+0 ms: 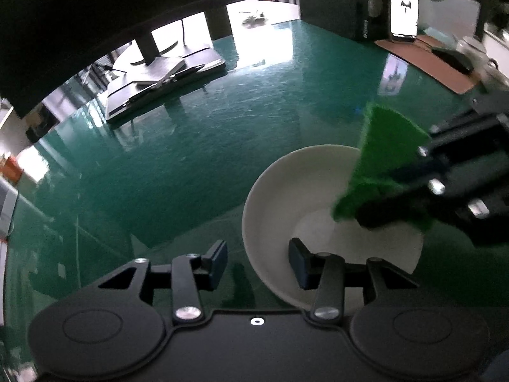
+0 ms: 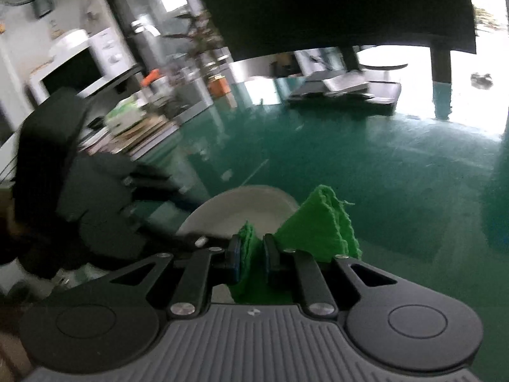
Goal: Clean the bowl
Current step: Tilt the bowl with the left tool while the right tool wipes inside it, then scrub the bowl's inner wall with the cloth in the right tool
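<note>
A white bowl [image 1: 280, 197] [image 2: 241, 203] stands on the green table [image 1: 191, 159]. My left gripper [image 1: 259, 261] straddles the bowl's near rim. One finger is inside the bowl and the other is outside it. A strip of table shows between the outer finger and the wall, so the jaws are open. My right gripper [image 2: 251, 245] [image 1: 362, 216] is shut on a bright green cloth [image 2: 318, 226] [image 1: 388, 140]. It comes in from the right in the left wrist view. Its tips and the bunched cloth are down inside the bowl, at the far right wall. The right wrist view is blurred.
A monitor stand with an open notebook [image 1: 165, 73] sits at the back of the table. A lit phone [image 1: 404, 6] stands upright at the back right, by a mouse [image 1: 451, 59] on a brown pad. Stacked clutter [image 2: 136, 124] lies along the table's left edge.
</note>
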The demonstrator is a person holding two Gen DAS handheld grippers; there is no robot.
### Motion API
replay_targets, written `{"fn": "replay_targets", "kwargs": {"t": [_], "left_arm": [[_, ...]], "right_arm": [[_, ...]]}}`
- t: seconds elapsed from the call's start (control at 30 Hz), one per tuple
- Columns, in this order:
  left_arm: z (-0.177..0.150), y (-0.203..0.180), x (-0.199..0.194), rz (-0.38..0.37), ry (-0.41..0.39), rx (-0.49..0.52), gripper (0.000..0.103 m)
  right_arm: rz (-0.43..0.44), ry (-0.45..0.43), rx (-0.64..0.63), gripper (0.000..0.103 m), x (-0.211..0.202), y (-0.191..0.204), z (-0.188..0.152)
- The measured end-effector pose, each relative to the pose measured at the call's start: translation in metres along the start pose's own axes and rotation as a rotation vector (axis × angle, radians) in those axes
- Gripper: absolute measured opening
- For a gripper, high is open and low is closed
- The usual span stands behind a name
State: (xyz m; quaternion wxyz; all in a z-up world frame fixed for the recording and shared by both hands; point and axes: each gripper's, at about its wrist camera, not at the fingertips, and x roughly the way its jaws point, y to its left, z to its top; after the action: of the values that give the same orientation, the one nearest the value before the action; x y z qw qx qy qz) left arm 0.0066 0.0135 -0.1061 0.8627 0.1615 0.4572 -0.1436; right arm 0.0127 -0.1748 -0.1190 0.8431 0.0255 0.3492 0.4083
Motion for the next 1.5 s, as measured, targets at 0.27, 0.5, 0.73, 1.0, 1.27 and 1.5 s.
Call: {"fn": "replay_targets", "kwargs": {"t": [0.27, 0.5, 0.73, 1.0, 1.27, 1.5], "left_arm": [[0.000, -0.008, -0.005, -0.020, 0.056, -0.026, 0.035], [0.015, 0.007, 0.003, -0.091, 0.099, -0.025, 0.040], [0.033, 0.007, 0.018, -0.143, 0.130, 0.010, 0.026], [0.026, 0.010, 0.017, -0.157, 0.122, -0.069, 0.025], [0.022, 0.008, 0.013, -0.146, 0.109, -0.085, 0.025], [0.021, 0.005, 0.012, -0.132, 0.100, -0.080, 0.025]], "right_arm": [[0.001, -0.047, 0.008, 0.013, 0.005, -0.017, 0.010], [0.034, -0.045, 0.012, 0.014, 0.006, -0.022, 0.013], [0.042, -0.047, 0.024, 0.014, 0.005, -0.026, 0.013], [0.076, -0.029, 0.071, 0.014, -0.014, -0.020, -0.005], [0.038, -0.066, 0.095, 0.013, -0.007, -0.032, 0.007], [0.070, -0.039, 0.093, 0.014, -0.019, -0.026, -0.006]]}}
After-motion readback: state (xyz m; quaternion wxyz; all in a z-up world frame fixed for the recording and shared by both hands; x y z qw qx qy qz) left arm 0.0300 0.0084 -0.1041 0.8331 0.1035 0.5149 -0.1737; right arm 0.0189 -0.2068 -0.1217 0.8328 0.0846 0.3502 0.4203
